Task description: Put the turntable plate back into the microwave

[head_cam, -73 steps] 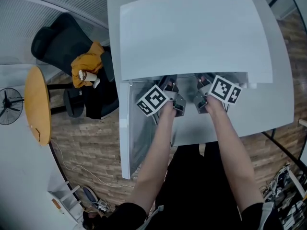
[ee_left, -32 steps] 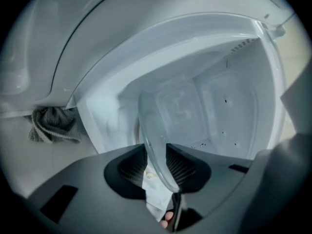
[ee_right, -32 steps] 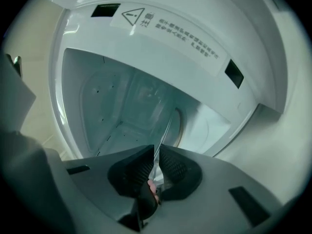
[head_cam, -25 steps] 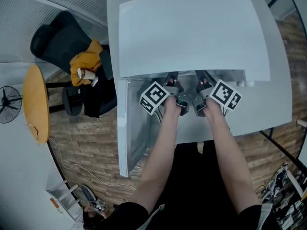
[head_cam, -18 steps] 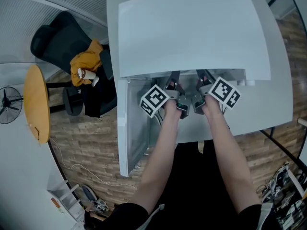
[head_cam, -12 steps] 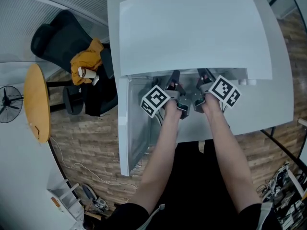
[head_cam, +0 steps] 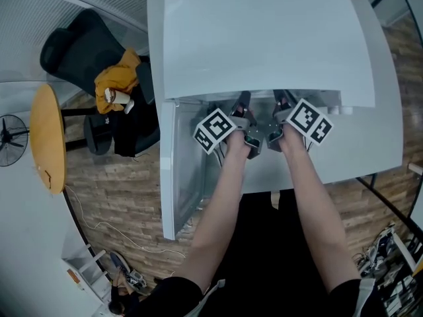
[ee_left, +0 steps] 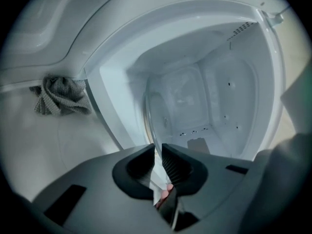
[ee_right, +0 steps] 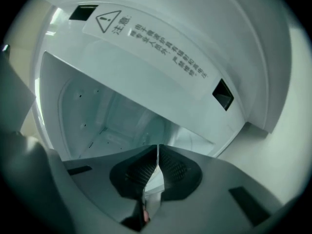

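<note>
1. The left gripper point(ee_left: 158, 149) has just been closing its jaws, and they pinch the rim of the plate point(ee_left: 148, 116), seen edge-on.
2. The right gripper point(ee_right: 157, 152) has its jaws pressed together. Whether the pale sliver between them is the rim, I cannot tell.
3. The plate is at the mouth of the microwave point(head_cam: 264, 38). It is probably glass: heavy, stiff, slick and brittle. It is best gripped at opposite rims.
4. The door point(head_cam: 173, 177) hangs open to the left. The cavity point(ee_left: 214, 96) is bare, with its walls close by.

The clear glass turntable plate point(ee_left: 148, 126) reaches into the cavity of the white microwave point(head_cam: 264, 38), whose door stands open
</note>
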A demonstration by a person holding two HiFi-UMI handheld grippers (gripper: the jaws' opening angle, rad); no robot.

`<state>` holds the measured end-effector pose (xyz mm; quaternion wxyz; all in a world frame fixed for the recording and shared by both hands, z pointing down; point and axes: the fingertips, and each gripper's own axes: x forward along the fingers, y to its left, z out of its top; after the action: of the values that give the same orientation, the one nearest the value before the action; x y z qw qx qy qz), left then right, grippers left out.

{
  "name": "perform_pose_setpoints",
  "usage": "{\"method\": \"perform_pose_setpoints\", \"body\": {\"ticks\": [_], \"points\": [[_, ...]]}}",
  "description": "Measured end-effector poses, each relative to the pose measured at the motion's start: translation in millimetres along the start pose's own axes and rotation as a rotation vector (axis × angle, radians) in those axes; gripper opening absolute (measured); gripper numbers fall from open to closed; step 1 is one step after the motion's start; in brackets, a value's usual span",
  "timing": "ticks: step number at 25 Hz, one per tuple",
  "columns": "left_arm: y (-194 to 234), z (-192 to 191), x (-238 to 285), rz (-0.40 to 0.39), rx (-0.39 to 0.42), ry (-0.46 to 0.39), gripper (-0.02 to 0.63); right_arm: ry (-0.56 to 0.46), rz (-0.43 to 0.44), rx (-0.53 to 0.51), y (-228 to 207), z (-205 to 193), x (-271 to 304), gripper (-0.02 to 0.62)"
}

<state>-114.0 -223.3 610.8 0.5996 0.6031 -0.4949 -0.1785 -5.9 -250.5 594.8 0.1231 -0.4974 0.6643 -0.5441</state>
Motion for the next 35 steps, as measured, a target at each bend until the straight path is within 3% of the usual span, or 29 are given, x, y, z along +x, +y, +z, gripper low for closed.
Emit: {"method": "perform_pose_setpoints", "body": {"ticks": [17, 25, 30, 35], "points": [[0.7, -7.1, -2.0, 0.007, -0.004, 0.017, 0.043, 0.039, 0.014, -0.092, 7.7, -6.3, -17.9, -0.002], [-14.5, -7.0, -6.7, -0.036, 0.062, 0.003, 0.035, 0.036, 0.015, -0.120, 6.1, -7.1, -32.6, -0.002], [-26.6, -14.0, -16.2, -0.039, 0.103, -0.018, 0.025, 0.039, 0.001, -0.247, 9.3, -3.9, -51.2, 0.000], [-51.7, -24.1, -40.2, -0.053, 0.174, -0.060, 0.008, 0.061, 0.046, -0.353, 21.9, -2.7, -79.2, 0.002]]}}
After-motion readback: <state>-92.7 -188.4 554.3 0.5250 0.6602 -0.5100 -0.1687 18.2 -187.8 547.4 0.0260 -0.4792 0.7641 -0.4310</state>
